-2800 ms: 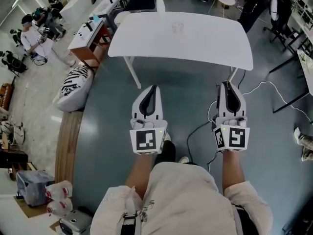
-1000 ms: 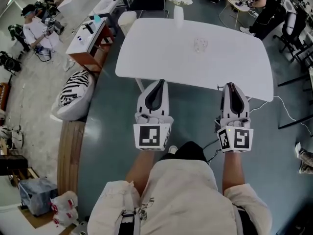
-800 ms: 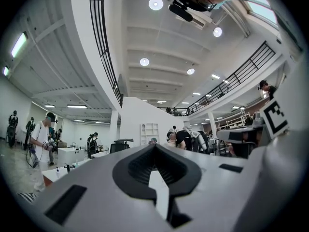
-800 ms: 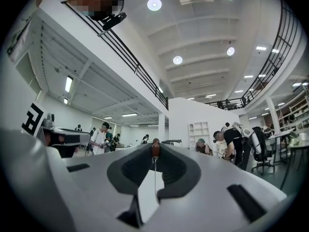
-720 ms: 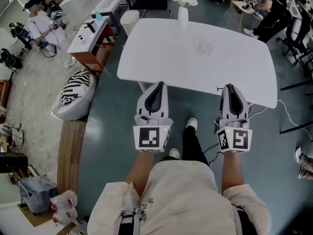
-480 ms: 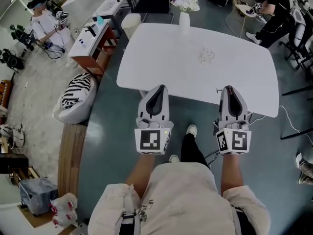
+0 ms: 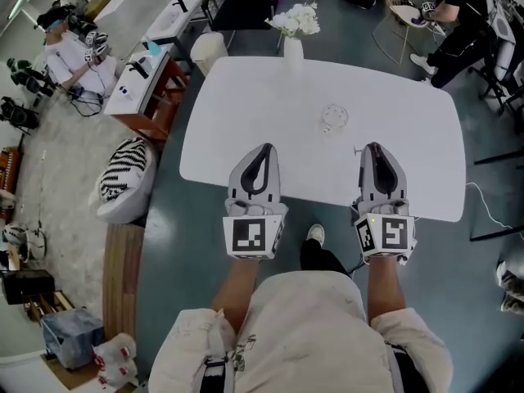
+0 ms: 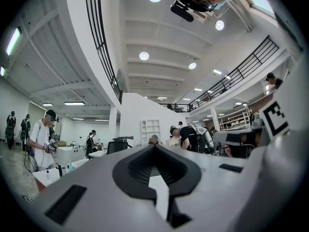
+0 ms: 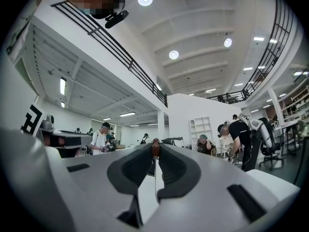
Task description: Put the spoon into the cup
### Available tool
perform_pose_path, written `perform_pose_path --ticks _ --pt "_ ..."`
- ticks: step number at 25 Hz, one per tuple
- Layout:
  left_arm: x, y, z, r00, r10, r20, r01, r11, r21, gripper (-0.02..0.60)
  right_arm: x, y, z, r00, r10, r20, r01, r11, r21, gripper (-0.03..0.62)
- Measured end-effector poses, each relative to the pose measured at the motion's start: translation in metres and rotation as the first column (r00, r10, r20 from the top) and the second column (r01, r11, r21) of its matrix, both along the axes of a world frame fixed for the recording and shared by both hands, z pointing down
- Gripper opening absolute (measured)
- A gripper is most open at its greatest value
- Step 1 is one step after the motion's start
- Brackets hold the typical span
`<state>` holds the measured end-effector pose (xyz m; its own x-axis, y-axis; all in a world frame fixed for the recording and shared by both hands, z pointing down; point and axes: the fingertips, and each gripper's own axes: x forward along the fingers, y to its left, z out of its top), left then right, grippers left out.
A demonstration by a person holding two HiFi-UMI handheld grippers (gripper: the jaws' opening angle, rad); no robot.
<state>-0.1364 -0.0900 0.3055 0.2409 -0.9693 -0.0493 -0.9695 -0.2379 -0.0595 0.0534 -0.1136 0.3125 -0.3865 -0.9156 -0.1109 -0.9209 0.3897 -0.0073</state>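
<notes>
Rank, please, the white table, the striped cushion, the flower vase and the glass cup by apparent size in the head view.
Largest first:
white table
striped cushion
flower vase, flowers included
glass cup
The bare vase alone looks about cup-sized.

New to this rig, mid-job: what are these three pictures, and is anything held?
No robot arm here: a person holds a two-fingered gripper in each hand. The top-down picture comes from a camera on the person's head; the other two ride on the grippers and look along their fingers. On the white table stand a clear cup and a vase of flowers. The left gripper is shut and empty. The right gripper is shut on a thin brown-tipped thing, probably the spoon.
</notes>
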Motion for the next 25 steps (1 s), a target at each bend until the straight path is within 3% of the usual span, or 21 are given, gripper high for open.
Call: perform_pose_path --ticks 8,14,25 --pt "0.029 -0.097 0.001 1.0 0.002 0.009 -0.002 1.0 -0.002 0.005 0.028 -0.097 0.008 0.999 -0.005 0.04 0.005 1.0 -0.014 0.023" --pt "0.057 -0.139 0.012 1.0 -0.004 0.002 0.004 1.0 -0.017 0.005 0.051 -0.141 0.025 0.995 -0.039 0.091 0.044 0.998 -0.054 0.023" --pt "0.041 -0.193 0.082 0.999 0.017 -0.035 -0.02 0.995 -0.095 0.005 0.02 -0.198 0.096 0.995 -0.063 0.076 0.076 0.98 -0.185 0.023"
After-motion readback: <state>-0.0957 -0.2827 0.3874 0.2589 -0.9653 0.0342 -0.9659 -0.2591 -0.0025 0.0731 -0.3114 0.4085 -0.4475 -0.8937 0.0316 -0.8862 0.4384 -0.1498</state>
